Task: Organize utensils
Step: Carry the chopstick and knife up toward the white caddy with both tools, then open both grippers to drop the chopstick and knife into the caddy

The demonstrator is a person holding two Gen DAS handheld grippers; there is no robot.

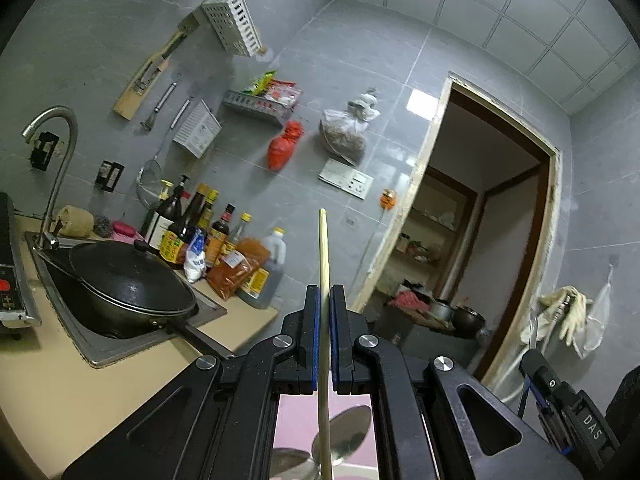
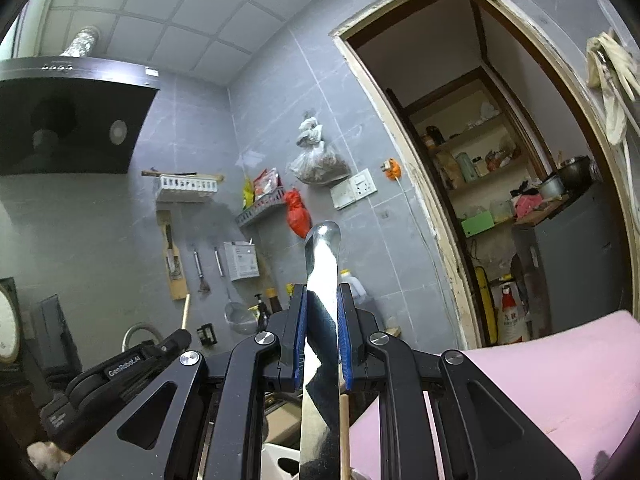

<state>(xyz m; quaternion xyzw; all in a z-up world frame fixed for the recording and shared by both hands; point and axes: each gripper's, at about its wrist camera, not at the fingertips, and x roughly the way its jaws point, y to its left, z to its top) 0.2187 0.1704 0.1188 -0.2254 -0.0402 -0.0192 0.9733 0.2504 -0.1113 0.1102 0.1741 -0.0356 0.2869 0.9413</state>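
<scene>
In the left wrist view my left gripper [image 1: 325,292] is shut on a pale wooden chopstick [image 1: 324,256] that stands upright between the blue pads and runs down past the jaws. Below the jaws a metal spoon bowl [image 1: 348,428] shows over a pink surface [image 1: 296,416]. In the right wrist view my right gripper [image 2: 322,292] is shut on the shiny flat handle of a metal spoon [image 2: 322,264], rounded end up. A second chopstick [image 2: 344,432] shows beneath it. A white slotted utensil holder [image 1: 234,24] [image 2: 186,188] hangs on the grey tiled wall.
A black lidded wok [image 1: 128,280] sits in the sink under a curved faucet [image 1: 60,148]. Sauce bottles [image 1: 200,232] crowd the counter's back. Tools hang on the wall, a range hood [image 2: 68,120] is at the left, and an open doorway [image 2: 500,200] at the right.
</scene>
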